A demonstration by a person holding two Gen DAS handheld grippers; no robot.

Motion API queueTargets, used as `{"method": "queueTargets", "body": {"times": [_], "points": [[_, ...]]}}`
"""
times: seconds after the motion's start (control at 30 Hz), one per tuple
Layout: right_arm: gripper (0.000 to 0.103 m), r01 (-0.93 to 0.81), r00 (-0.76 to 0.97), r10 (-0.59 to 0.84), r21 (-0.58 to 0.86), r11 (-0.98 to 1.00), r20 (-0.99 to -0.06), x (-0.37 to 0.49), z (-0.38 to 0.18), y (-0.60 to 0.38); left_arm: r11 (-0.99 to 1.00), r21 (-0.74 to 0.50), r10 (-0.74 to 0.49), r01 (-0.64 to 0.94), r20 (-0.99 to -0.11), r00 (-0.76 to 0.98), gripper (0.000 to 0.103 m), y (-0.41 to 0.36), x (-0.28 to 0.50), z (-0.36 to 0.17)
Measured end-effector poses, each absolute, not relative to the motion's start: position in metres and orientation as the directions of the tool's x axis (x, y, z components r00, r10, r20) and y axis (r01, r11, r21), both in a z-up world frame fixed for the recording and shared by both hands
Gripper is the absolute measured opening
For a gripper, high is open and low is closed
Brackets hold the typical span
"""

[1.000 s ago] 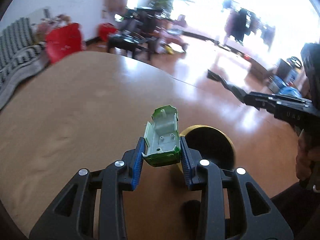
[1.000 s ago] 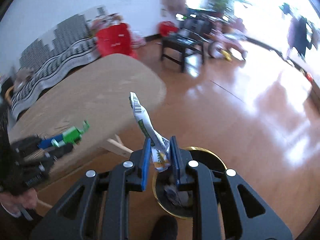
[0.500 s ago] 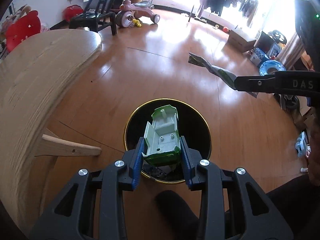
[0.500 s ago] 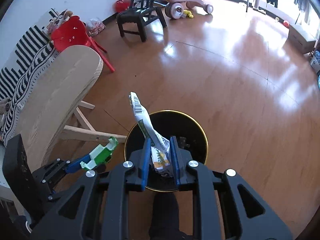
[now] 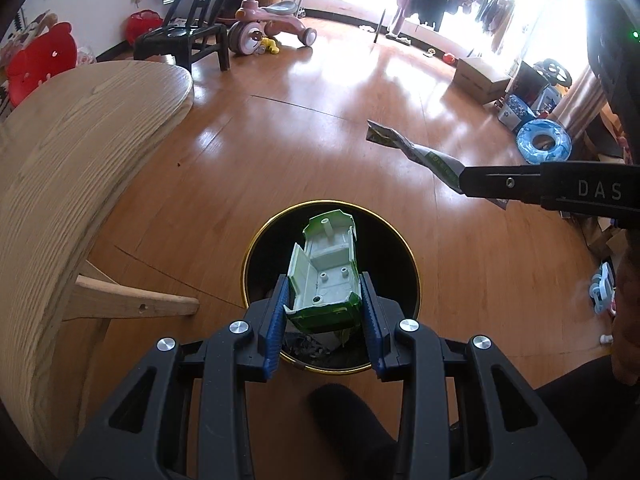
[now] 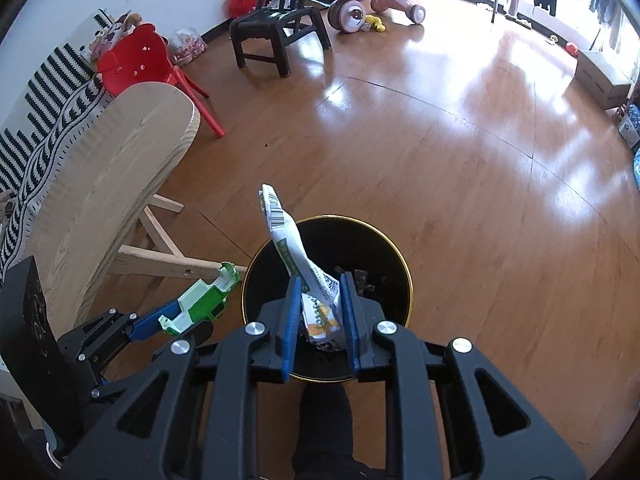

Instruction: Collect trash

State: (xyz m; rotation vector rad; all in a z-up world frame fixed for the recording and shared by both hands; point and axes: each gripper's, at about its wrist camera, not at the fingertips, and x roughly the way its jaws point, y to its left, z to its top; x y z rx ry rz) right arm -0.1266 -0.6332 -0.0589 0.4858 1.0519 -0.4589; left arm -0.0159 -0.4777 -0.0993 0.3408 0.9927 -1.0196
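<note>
My left gripper (image 5: pixel 323 312) is shut on a broken green and white plastic toy shell (image 5: pixel 326 272), held straight over a black bin with a gold rim (image 5: pixel 256 248) on the floor. My right gripper (image 6: pixel 320 316) is shut on a crumpled white and green snack wrapper (image 6: pixel 296 256) with a barcode, also above the bin (image 6: pixel 384 240). In the right wrist view the toy shell (image 6: pixel 198 304) sits left of the bin rim. The wrapper (image 5: pixel 416 152) and the right gripper's fingers (image 5: pixel 520 188) show at the right of the left wrist view. Some trash lies in the bin.
A rounded wooden table (image 5: pixel 68 152) with a wooden leg brace (image 5: pixel 132 300) stands left of the bin. On the wooden floor farther off are a black chair (image 6: pixel 276 28), a red chair (image 6: pixel 136 60) and a pink ride-on toy (image 5: pixel 268 28). A dark foot (image 5: pixel 348 412) is before the bin.
Both grippers swung off the table and down over the bin, each holding its piece of trash. In the last half second they barely moved.
</note>
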Motion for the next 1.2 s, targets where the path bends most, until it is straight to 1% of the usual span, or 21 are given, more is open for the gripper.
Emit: {"method": "queueTargets", "body": {"times": [0.5, 0.53, 0.57, 0.6, 0.63, 0.67, 0.73, 0.77, 0.8, 1.03, 1.1, 1.2], "points": [[0.021, 0.593, 0.402, -0.137, 0.143, 0.793, -0.905, -0.125, -0.063, -0.633, 0.507, -0.212, -0.561, 0.836, -0.817, 0.133, 0.034, -0.483, -0.012, -0.101], [0.032, 0.595, 0.402, -0.13, 0.151, 0.789, -0.907, -0.124, -0.064, -0.633, 0.51, -0.21, -0.561, 0.834, -0.816, 0.137, 0.034, -0.484, -0.012, -0.102], [0.053, 0.599, 0.401, -0.128, 0.153, 0.786, -0.907, -0.125, -0.064, -0.633, 0.513, -0.213, -0.562, 0.832, -0.815, 0.138, 0.042, -0.485, -0.011, -0.103], [0.061, 0.603, 0.404, -0.136, 0.151, 0.784, -0.905, -0.125, -0.063, -0.632, 0.516, -0.218, -0.563, 0.828, -0.815, 0.137, 0.06, -0.485, -0.011, -0.104], [0.068, 0.601, 0.412, -0.144, 0.149, 0.786, -0.9, -0.126, -0.061, -0.63, 0.521, -0.216, -0.563, 0.826, -0.814, 0.142, 0.071, -0.485, -0.01, -0.104], [0.069, 0.598, 0.419, -0.154, 0.144, 0.789, -0.895, -0.126, -0.059, -0.629, 0.529, -0.209, -0.562, 0.822, -0.813, 0.155, 0.082, -0.484, -0.01, -0.105], [0.071, 0.6, 0.426, -0.167, 0.14, 0.787, -0.889, -0.127, -0.057, -0.628, 0.53, -0.204, -0.565, 0.823, -0.809, 0.163, 0.085, -0.484, -0.011, -0.103], [0.073, 0.603, 0.431, -0.159, 0.153, 0.783, -0.888, -0.127, -0.056, -0.629, 0.529, -0.204, -0.561, 0.824, -0.812, 0.159, 0.089, -0.484, -0.011, -0.104], [0.073, 0.604, 0.436, -0.153, 0.162, 0.781, -0.887, -0.128, -0.056, -0.63, 0.532, -0.2, -0.557, 0.823, -0.815, 0.161, 0.091, -0.484, -0.012, -0.104], [0.088, 0.602, 0.447, -0.158, 0.166, 0.781, -0.881, -0.125, -0.053, -0.625, 0.553, -0.177, -0.536, 0.814, -0.824, 0.184, 0.092, -0.471, -0.012, -0.092], [0.09, 0.6, 0.466, -0.154, 0.184, 0.779, -0.871, -0.122, -0.049, -0.623, 0.555, -0.156, -0.541, 0.817, -0.814, 0.213, 0.093, -0.453, -0.013, -0.078], [0.093, 0.569, 0.514, -0.14, 0.214, 0.794, -0.846, -0.11, -0.035, -0.607, 0.596, -0.085, -0.529, 0.798, -0.79, 0.311, 0.093, -0.413, -0.008, -0.051]]}}
